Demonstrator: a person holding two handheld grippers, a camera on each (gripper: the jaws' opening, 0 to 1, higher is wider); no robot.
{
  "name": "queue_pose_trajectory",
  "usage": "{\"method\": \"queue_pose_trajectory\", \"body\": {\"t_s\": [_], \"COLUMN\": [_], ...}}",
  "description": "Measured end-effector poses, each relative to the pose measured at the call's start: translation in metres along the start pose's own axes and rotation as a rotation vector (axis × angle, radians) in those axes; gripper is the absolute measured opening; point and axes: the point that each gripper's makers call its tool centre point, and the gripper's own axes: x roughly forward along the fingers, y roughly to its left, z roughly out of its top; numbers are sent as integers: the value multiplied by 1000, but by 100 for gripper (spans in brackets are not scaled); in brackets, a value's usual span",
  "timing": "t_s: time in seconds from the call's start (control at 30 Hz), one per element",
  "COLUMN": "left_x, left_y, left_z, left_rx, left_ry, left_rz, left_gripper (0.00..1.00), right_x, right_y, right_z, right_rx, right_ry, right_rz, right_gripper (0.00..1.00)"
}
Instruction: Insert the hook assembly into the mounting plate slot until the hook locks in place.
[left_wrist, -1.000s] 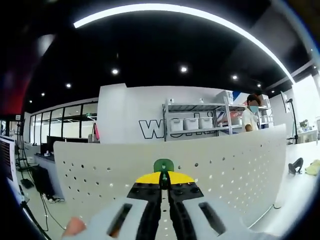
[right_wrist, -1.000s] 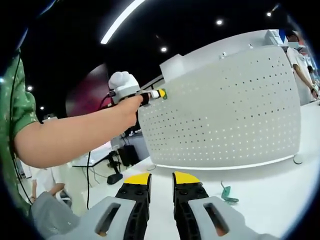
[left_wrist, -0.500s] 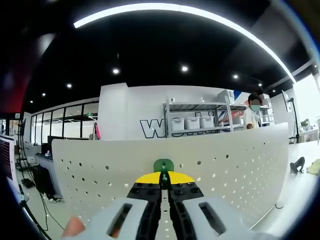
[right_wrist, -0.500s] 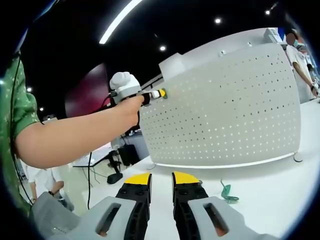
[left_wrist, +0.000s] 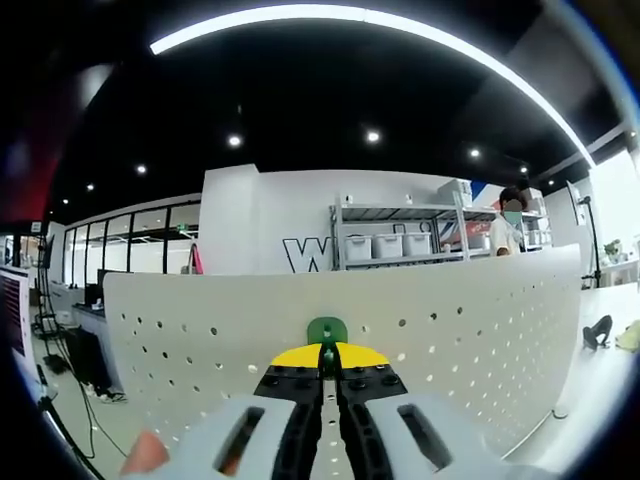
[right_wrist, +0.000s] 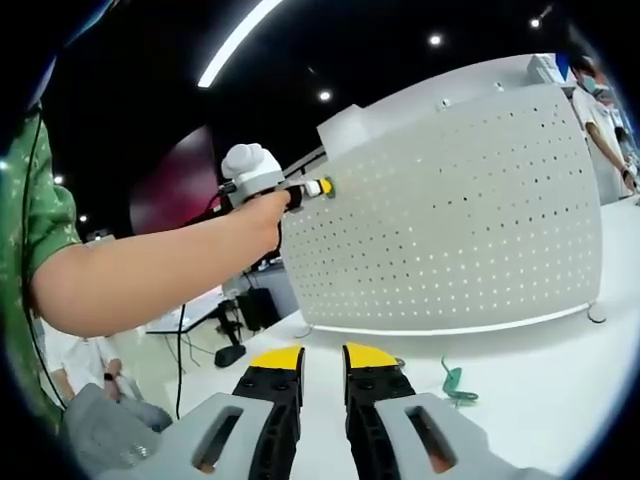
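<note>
The white perforated mounting plate (left_wrist: 480, 320) stands upright right in front of my left gripper (left_wrist: 328, 352). That gripper is shut on a small green hook (left_wrist: 327, 330), whose rounded top sticks out above the yellow tips, close against the plate's face. In the right gripper view the left gripper (right_wrist: 324, 187) is held by a hand at the upper left corner of the plate (right_wrist: 460, 220). My right gripper (right_wrist: 322, 357) hovers low over the white table (right_wrist: 540, 400), open with nothing between its jaws. A second green hook (right_wrist: 455, 384) lies on the table in front of the plate.
The person's bare arm (right_wrist: 150, 270) crosses the left half of the right gripper view. A black object (left_wrist: 594, 330) lies on the table to the right of the plate. Shelves (left_wrist: 390, 245) and another person (left_wrist: 508, 228) stand far behind it.
Both views have shifted only slightly. The left gripper stays at the plate with the green hook in it, and the right gripper has not moved.
</note>
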Motion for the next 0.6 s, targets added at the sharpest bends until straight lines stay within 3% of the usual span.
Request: {"method": "queue_pose_trajectory", "body": {"t_s": [0.6], "left_x": [-1], "left_y": [-1], "left_z": [-2], "left_rx": [15], "left_ry": [-2], "left_rz": [6], "left_gripper": [3], "right_x": [0], "right_y": [1], "right_z": [-1], "right_rx": [9], "right_ry": [5], "right_rz": [7], "right_gripper": [14]}}
